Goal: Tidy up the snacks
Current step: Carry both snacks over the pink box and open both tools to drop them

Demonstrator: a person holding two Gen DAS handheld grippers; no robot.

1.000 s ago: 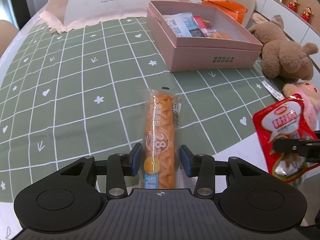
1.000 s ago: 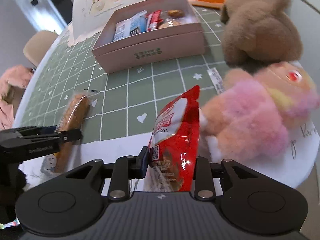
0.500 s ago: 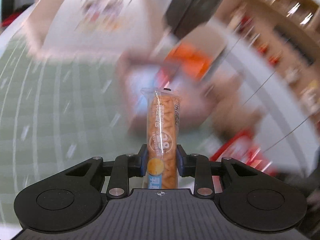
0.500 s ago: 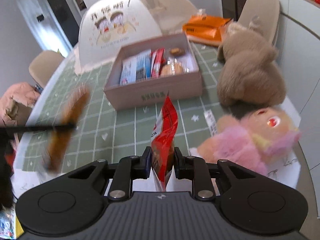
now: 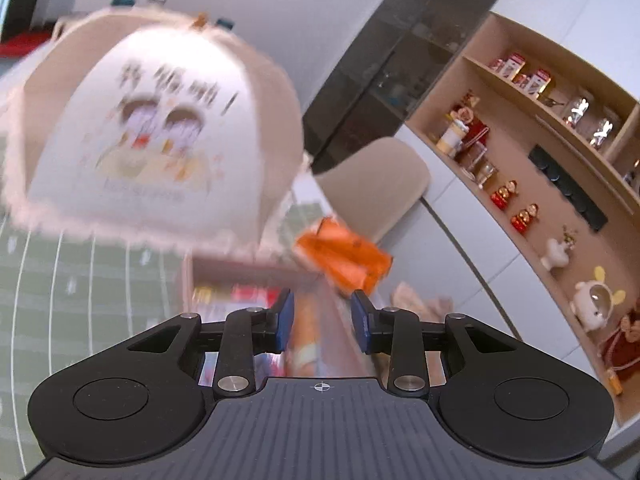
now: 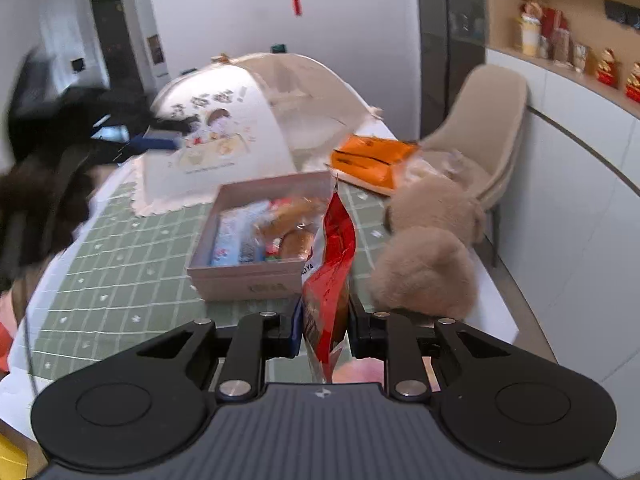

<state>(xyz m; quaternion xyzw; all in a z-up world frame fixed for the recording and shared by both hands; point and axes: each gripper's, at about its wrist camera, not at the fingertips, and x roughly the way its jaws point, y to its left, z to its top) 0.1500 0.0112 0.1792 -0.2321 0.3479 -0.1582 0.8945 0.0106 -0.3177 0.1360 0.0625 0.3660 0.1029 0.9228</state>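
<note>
The green checked tablecloth (image 6: 132, 276) spreads out ahead of my right fingers, with the pale domed food cover (image 6: 240, 128) at its far side. Closer, straight ahead and slightly left of my right gripper (image 6: 322, 330), sits the pink box (image 6: 256, 276), open-topped and already holding several packets: blue-and-white ones on its left, a golden bread-like one on the right. My right fingers are clamped on the red snack pouch (image 6: 334, 256), which stands upright between them, glossy and creased, its top corner reaching up across the box's right end. To the right of those fingers the brown plush toy (image 6: 432, 252) bulks close by, beside the box, and beyond it lie the orange packets (image 6: 372, 158) and a beige chair (image 6: 488, 120).

My left gripper (image 5: 322, 322) is tilted upward, with its jaws parted. A blurred orange bread stick packet (image 5: 310, 340) shows between and below the blue pads (image 5: 285, 320); the blur hides whether they touch it. The same box, smeared, lies just beyond these fingers.
</note>
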